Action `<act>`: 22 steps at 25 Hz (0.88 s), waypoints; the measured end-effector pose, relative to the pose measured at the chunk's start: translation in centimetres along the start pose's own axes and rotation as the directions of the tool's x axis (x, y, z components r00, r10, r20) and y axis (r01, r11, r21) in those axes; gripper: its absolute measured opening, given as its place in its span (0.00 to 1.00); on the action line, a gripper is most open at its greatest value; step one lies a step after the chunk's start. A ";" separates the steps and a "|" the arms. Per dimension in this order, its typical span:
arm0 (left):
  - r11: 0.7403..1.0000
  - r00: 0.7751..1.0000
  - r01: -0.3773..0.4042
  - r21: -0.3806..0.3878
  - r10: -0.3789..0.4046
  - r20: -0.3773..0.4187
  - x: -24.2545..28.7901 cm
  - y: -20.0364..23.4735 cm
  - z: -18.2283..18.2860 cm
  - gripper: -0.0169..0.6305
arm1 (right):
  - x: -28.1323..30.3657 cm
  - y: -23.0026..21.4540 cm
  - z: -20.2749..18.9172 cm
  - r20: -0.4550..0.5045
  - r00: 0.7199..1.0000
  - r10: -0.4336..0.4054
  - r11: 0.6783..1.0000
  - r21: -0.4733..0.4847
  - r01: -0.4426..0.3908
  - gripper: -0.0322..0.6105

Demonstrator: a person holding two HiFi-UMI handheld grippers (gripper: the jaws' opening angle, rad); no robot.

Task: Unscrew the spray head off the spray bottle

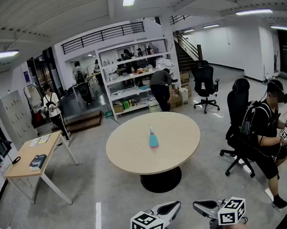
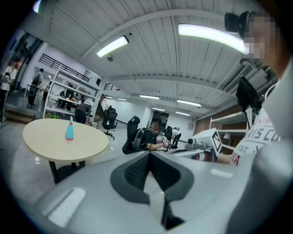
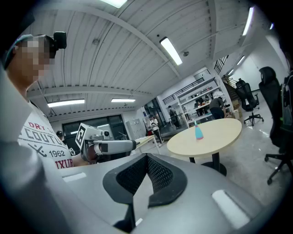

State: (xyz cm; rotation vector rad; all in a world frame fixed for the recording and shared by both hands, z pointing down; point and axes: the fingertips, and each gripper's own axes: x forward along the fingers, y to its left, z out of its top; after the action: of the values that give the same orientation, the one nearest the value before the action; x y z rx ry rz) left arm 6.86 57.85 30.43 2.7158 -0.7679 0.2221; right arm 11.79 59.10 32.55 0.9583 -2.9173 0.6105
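Note:
A small turquoise spray bottle (image 1: pixel 153 137) with a thin spray head stands upright near the middle of a round beige table (image 1: pixel 131 152). It also shows in the left gripper view as the bottle (image 2: pixel 69 129) and in the right gripper view as the bottle (image 3: pixel 198 131). Both grippers are far from it, at the bottom edge of the head view. My left gripper (image 1: pixel 174 206) and right gripper (image 1: pixel 198 206) point toward each other, tips apart. Each is shut with nothing between its jaws.
A person sits on an office chair (image 1: pixel 242 143) right of the table, holding grippers. A wooden desk (image 1: pixel 31 160) stands at the left. Shelving (image 1: pixel 131 80) with a bending person and another office chair (image 1: pixel 204 84) stand at the back. Open floor lies between me and the table.

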 end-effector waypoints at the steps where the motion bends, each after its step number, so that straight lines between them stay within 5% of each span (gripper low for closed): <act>1: 1.000 1.000 -0.004 0.001 0.004 0.011 1.1 0.1 0.4 0.03 | -0.6 -1.4 0.5 0.007 1.000 -0.002 1.000 -0.008 0.003 0.05; 13: 0.996 0.996 -0.089 0.013 0.089 0.017 5.8 7.3 2.5 0.03 | 3.5 -10.0 4.5 0.023 0.998 0.052 0.999 -0.007 -0.052 0.05; 22: 0.993 0.993 -0.117 0.003 0.117 0.010 11.1 26.7 5.8 0.03 | 18.4 -22.6 8.4 0.008 0.999 0.042 0.999 0.003 -0.042 0.05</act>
State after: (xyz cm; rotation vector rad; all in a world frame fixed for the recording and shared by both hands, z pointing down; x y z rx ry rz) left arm 2.43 28.92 34.22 2.6794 -0.9321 0.2362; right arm 10.69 28.92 35.26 0.9040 -2.9508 0.6148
